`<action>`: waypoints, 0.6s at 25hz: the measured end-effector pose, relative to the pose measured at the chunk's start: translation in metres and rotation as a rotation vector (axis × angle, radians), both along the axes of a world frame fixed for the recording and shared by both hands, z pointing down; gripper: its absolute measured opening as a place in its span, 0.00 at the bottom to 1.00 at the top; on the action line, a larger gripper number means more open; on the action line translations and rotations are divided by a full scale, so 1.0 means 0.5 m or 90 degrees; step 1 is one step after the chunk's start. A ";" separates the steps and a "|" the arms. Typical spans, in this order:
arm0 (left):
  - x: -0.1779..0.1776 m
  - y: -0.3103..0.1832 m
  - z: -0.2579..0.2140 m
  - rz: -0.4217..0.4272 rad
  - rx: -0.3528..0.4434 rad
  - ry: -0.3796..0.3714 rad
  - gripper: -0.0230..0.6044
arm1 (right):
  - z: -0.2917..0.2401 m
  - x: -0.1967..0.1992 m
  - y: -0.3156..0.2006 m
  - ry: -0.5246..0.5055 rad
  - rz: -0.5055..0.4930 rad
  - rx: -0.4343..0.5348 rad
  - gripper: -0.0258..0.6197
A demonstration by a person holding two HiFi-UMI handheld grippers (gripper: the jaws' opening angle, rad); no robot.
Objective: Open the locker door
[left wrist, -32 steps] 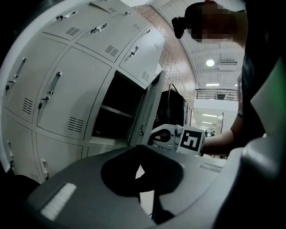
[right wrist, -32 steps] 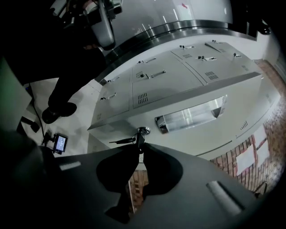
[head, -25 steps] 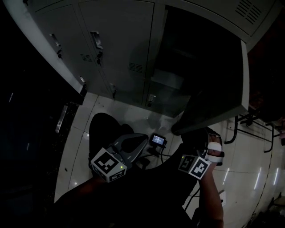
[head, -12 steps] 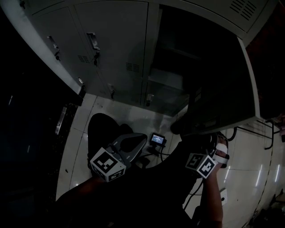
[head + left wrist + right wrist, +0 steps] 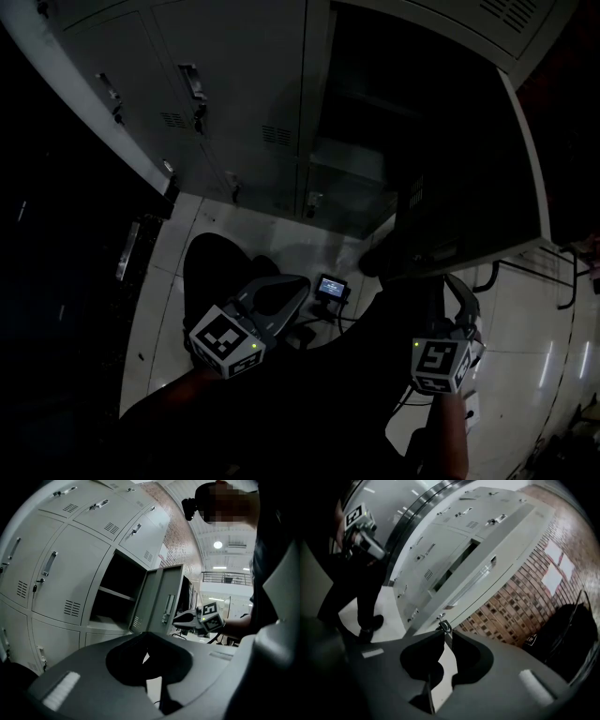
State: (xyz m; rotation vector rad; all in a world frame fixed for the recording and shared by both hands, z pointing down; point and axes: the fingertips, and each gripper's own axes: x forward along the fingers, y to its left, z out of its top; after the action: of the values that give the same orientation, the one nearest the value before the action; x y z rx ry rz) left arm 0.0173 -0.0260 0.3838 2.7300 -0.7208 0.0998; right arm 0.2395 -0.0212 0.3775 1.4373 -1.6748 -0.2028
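The grey locker door [image 5: 469, 178] stands swung wide open at the right, and the dark compartment [image 5: 366, 131] behind it shows a shelf. In the right gripper view the door [image 5: 497, 569] runs off as a long panel, and its lower corner with a small latch [image 5: 444, 626] lies just beyond my right gripper [image 5: 444, 632]. That gripper's jaws are opening, with a narrow gap and nothing between them. In the head view my right gripper [image 5: 453, 295] hangs below the door's bottom edge. My left gripper [image 5: 295, 286] is held low at the left, shut and empty, away from the lockers.
Closed locker doors [image 5: 234, 94] with handles fill the left of the bank. A small lit screen [image 5: 330, 287] and cables lie on the white tiled floor [image 5: 234, 234]. A dark metal frame [image 5: 525, 272] stands right of the door. A brick wall [image 5: 520, 602] lies beyond.
The door has swung further open to the right. My right gripper has come off the door's lower edge and dropped back towards me. The left gripper has barely moved.
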 end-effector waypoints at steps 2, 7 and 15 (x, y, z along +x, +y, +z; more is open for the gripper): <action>0.002 0.001 0.000 0.001 0.000 0.002 0.06 | -0.013 -0.017 0.016 -0.066 -0.002 -0.002 0.11; 0.003 -0.001 0.000 0.000 0.000 0.003 0.06 | -0.045 -0.090 0.033 -0.270 -0.052 0.013 0.04; -0.006 -0.002 -0.003 -0.007 0.001 0.001 0.06 | -0.062 -0.217 0.026 -0.512 -0.160 0.009 0.04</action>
State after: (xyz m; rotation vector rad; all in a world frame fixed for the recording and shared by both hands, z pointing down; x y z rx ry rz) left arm 0.0142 -0.0270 0.3824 2.7262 -0.7366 0.0943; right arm 0.1309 -0.0083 0.3464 1.4018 -2.5038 0.2698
